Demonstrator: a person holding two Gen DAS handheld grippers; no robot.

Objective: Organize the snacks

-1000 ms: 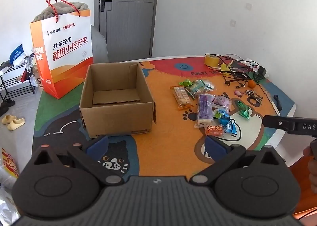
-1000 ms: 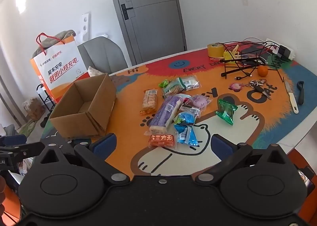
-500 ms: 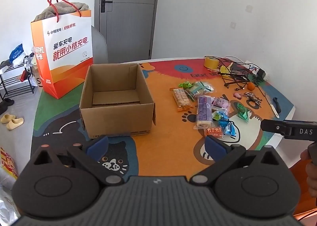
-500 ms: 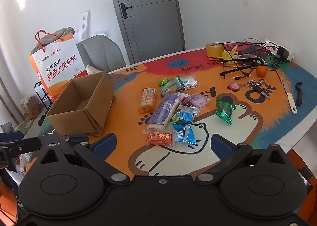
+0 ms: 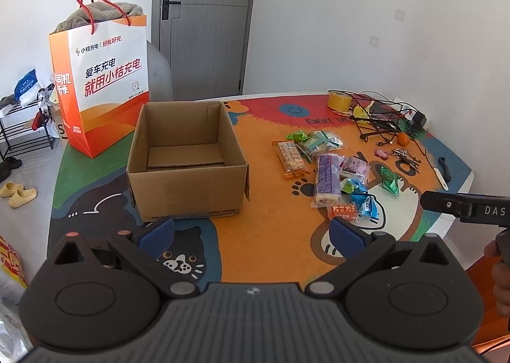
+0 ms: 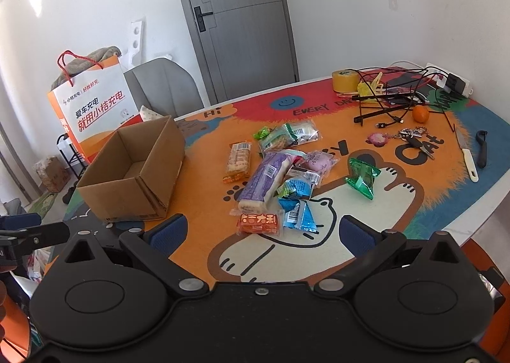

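Table (image 5: 274,254): carrying a bright cartoon-cat mat, with every item below lying on it.
Paper bag (image 5: 105,82): standing upright at the table's far left edge, just behind the box, grey cloth showing at its top.
Cardboard box (image 5: 186,159): sitting open-topped on the left part of the mat, flaps folded in, nothing showing inside; well apart from the snacks.
Snacks (image 6: 277,171): lying in a loose heap right of the box, packets overlapping at the middle.
Purple packet (image 6: 264,179): lying lengthwise in the heap's centre.
Green packet (image 6: 361,178): lying alone, just right of the heap.
Orange packet (image 6: 258,223): lying at the heap's near edge, touching a blue packet (image 6: 298,215).
Left gripper (image 5: 251,230): hovering above the table's near edge, blue fingers (image 5: 157,232) spread wide and holding nothing.
Right gripper (image 6: 262,234): hovering just short of the orange packet, fingers (image 6: 356,235) spread wide, gripping nothing.
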